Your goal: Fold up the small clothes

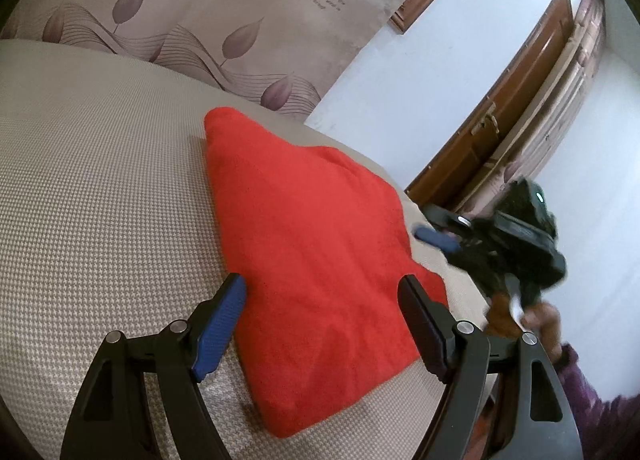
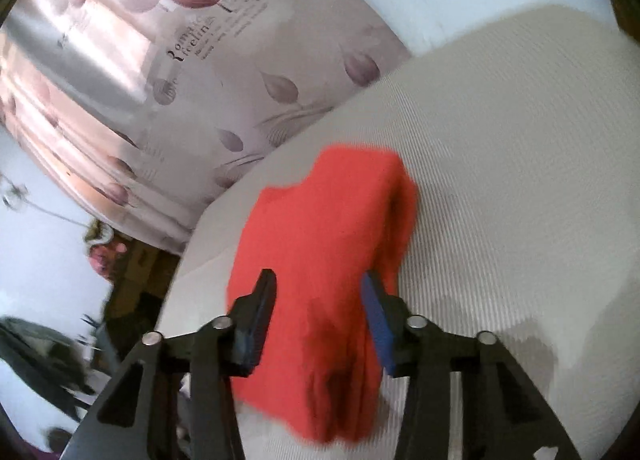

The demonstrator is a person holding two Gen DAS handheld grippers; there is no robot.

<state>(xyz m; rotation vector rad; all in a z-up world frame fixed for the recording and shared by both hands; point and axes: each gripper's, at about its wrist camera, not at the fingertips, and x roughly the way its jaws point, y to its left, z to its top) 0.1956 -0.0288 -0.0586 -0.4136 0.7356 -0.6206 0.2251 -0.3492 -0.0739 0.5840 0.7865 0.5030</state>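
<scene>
Left wrist view. A bright red fleecy cloth, folded into a rough wedge [image 1: 316,260], lay on the beige woven mattress surface [image 1: 100,188]. The left gripper [image 1: 322,296] hovered with its jaws wide apart and nothing between the pads. The cloth's near portion sat in the open span, its left edge just beside the blue left finger pad [image 1: 220,328], its right edge passing under the black right finger [image 1: 424,324]. Whether either pad touched the fabric could not be told. At the cloth's far right edge the right gripper [image 1: 440,240] showed, blurred.

Judgement: the step looked like taking hold for a further fold. To do it well, each gripper should pinch one corner of the near edge, through all layers, so the stack does not slide apart when lifted over.

Right wrist view. Image smeared. The right gripper [image 2: 318,308] had its jaws apart, moderately, holding nothing. The cloth [image 2: 320,244] lay ahead and beneath, its bunched near end running between the two fingers [image 2: 260,316]; contact uncertain. The leaf-patterned curtain [image 2: 208,80] hung behind the mattress [image 2: 520,180].

Risk noted: the layers appeared loose and thick on the right side; a shallow pinch might catch only the top one.
</scene>
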